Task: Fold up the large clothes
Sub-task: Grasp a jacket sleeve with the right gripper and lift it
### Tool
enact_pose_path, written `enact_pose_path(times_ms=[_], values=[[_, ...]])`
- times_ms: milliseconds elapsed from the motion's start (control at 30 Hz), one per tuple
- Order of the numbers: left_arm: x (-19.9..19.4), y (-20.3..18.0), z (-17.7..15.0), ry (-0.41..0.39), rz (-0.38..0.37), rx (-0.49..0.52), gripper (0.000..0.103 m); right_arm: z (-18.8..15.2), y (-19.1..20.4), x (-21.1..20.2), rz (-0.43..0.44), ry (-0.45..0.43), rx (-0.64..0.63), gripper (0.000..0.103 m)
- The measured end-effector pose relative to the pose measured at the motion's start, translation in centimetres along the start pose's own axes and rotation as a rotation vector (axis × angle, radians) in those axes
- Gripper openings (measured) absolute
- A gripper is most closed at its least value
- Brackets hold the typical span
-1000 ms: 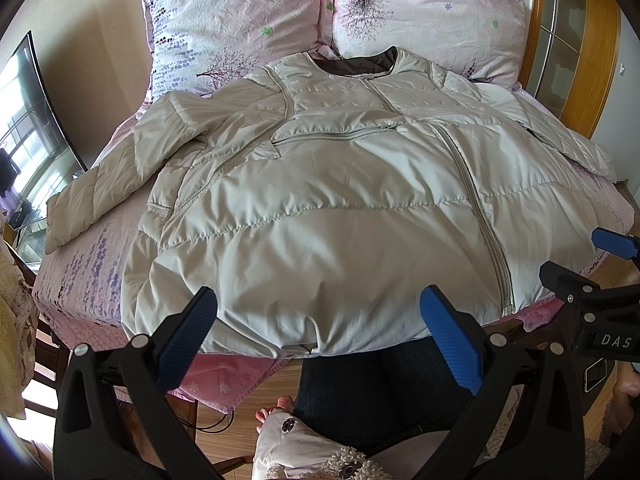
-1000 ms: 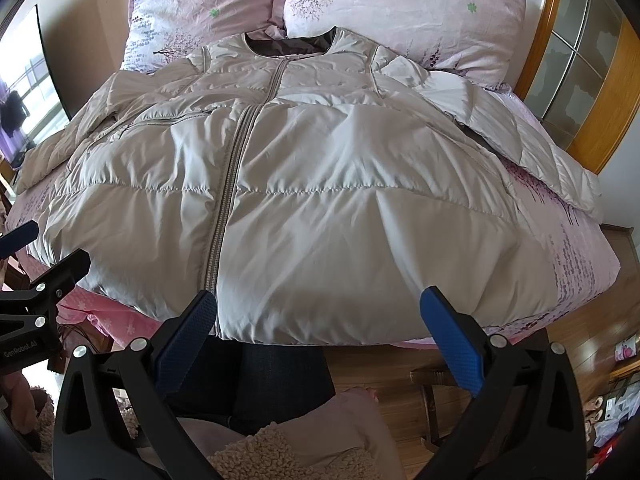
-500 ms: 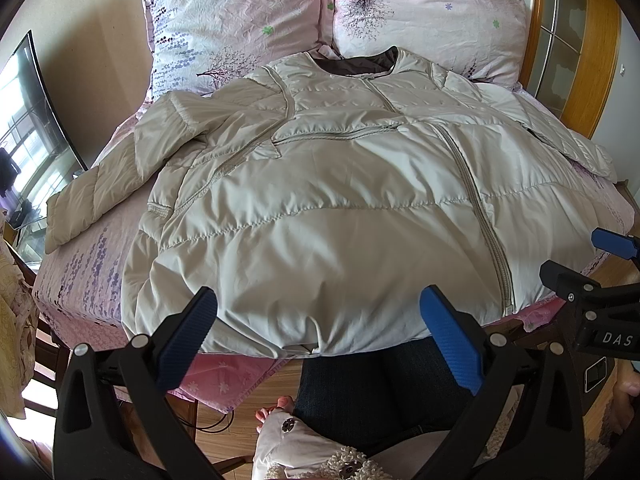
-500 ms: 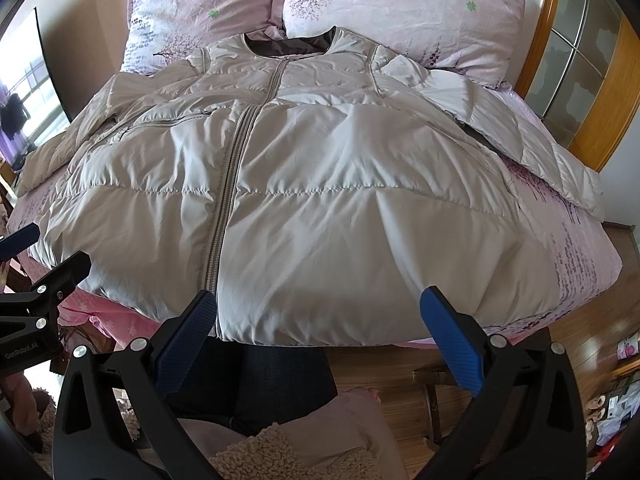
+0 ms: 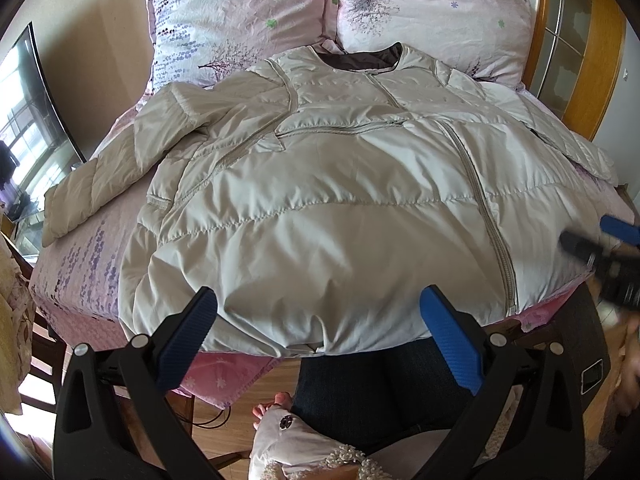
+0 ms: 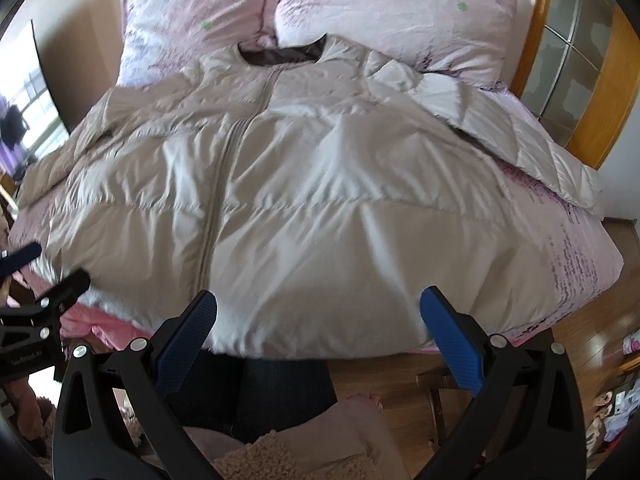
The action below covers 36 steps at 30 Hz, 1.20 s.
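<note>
The puffer jacket (image 5: 340, 208) lay spread flat to the bed's (image 5: 76, 272) foot edge, unfolded; left gripper (image 5: 316, 320) and right gripper (image 6: 318, 320) both gaped, holding nothing

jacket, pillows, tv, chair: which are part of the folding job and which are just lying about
Job: jacket, spread flat on the bed; left gripper and right gripper, jaws open.

Lying about: two pillows, TV, chair.
</note>
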<state>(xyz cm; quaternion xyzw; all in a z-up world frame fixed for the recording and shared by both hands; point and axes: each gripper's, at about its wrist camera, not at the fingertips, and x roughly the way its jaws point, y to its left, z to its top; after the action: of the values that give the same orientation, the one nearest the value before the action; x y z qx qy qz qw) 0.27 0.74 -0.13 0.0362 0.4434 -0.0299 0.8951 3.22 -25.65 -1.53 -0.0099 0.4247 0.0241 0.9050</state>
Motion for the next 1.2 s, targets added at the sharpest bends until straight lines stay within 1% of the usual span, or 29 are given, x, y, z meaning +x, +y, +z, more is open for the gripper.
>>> enact_pose_path(times_ms=[133,267,367,400,433,533,600,667,700,767,833,900,967,1000,1133,1200], values=[[0.3,0.2,0.0,0.009,-0.048,-0.005,0.101,1.5,-4.1,-0.4,0.015,-0.075,0.117,0.102],[0.3,0.8,0.2,-0.003,-0.089,-0.022,0.101,3.2,-10.5,-0.4,0.033,-0.147,0.324,0.102],[0.1,2.2,0.9,-0.022,-0.11,-0.069,0.101,4.0,-15.7,-0.2,0.052,-0.189,0.503,0.102],[0.0,2.8,1.1,-0.034,-0.118,-0.092,0.101,4.1,-17.7,0.1,0.062,-0.201,0.572,0.102],[-0.1,3.9,1.5,-0.065,-0.129,-0.129,0.101,4.3,-19.1,0.3,0.07,-0.207,0.619,0.102],[-0.7,6.5,2.2,-0.156,-0.135,-0.189,0.101,4.1,-24.5,1.6,0.111,-0.222,0.828,0.102],[-0.8,8.2,2.7,-0.177,-0.129,-0.229,0.101,3.7,-27.4,2.7,0.123,-0.216,0.945,0.096],[-0.3,10.4,3.4,-0.156,-0.114,-0.295,0.101,3.3,-29.9,3.6,0.138,-0.2,1.038,0.079],[0.0,11.4,3.7,-0.149,-0.114,-0.329,0.101,2.9,-31.5,4.5,0.146,-0.187,1.104,0.077],[0.7,13.8,4.2,-0.138,-0.112,-0.408,0.101,2.6,-33.6,5.6,0.151,-0.177,1.174,0.07],[1.2,16.1,4.3,-0.139,-0.085,-0.474,0.101,2.3,-34.9,6.2,0.14,-0.169,1.202,0.064],[1.6,18.2,4.4,-0.152,-0.057,-0.535,0.101,2.1,-36.6,7.2,0.127,-0.163,1.253,0.06],[2.0,20.1,4.3,-0.161,-0.048,-0.579,0.101,2.0,-38.0,7.9,0.112,-0.157,1.285,0.052],[2.3,21.2,4.2,-0.166,-0.045,-0.602,0.101,1.9,-38.5,8.1,0.098,-0.157,1.299,0.051],[3.1,23.7,4.0,-0.179,-0.036,-0.652,0.101,2.0,-39.8,8.6,0.065,-0.159,1.312,0.039],[3.4,24.4,4.0,-0.186,-0.029,-0.665,0.101,1.9,-40.7,8.8,0.052,-0.164,1.33,0.036]])
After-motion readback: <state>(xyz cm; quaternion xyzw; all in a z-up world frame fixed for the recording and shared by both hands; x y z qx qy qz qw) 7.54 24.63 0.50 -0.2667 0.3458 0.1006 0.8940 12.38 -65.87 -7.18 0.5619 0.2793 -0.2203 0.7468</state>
